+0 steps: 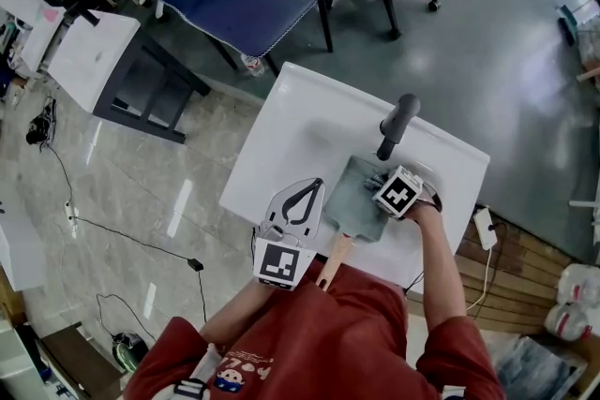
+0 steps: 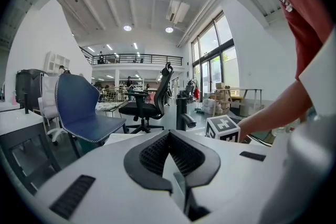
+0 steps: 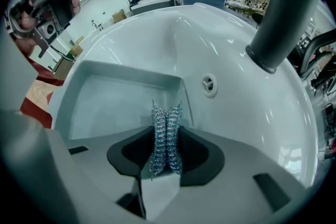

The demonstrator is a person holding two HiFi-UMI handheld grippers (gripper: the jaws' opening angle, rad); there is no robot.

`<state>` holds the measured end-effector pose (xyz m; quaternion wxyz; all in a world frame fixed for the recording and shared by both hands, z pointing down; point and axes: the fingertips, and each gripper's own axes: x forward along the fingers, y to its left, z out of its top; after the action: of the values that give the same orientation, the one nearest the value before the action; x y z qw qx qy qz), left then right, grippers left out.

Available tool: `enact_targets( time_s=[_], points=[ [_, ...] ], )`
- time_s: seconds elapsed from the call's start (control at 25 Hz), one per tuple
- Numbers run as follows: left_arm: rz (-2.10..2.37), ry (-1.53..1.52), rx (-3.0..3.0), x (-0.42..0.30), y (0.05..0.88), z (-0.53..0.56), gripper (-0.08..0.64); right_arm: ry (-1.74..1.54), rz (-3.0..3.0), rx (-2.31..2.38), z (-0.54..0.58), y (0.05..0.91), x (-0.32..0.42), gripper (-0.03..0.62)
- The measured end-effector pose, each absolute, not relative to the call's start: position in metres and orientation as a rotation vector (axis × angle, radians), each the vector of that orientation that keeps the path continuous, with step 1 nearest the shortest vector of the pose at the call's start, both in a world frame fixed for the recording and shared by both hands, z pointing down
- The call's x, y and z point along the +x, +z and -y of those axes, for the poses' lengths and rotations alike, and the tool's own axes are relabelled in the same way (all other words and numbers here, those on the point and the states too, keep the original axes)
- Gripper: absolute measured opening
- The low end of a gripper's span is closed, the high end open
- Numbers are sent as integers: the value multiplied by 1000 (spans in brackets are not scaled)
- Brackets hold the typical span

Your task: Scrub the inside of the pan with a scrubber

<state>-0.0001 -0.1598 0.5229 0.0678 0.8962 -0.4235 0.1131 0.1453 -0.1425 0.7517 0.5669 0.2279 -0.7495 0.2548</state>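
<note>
Right claw clamped on a silvery steel-mesh scrubber, over the inside of the grey square pan.

The scrubber stands upright, squeezed between the right claw's dark pads, and sticks out past their tips. The pan's bare floor spreads ahead and to the left of this claw, with a corner wall just beyond the scrubber's tip. I cannot tell whether mesh touches metal. The pan sits in a white sink basin set in the table. The round drain is just ahead-right of the claw, and the dark grey faucet rises further right. The pan's wooden handle points back toward the person, between the two claws. The left claw, left of the handle, is closed tip to tip with nothing between its pads, aimed out at the room.
</note>
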Motion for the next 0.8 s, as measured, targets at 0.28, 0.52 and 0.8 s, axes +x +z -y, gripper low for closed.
enact_targets(
  time_s=[0.28,0.52,0.8],
  points=[
    [1284,337,2733,2,520,161,12,563,1766,567,144,753,145,157],
    [1286,336,2767,2,515,158,12,488,1751,615,143,751,140,158],
    [1259,326,2773,7,513,156,12,448,1753,703,143,749,143,158]
  ],
)
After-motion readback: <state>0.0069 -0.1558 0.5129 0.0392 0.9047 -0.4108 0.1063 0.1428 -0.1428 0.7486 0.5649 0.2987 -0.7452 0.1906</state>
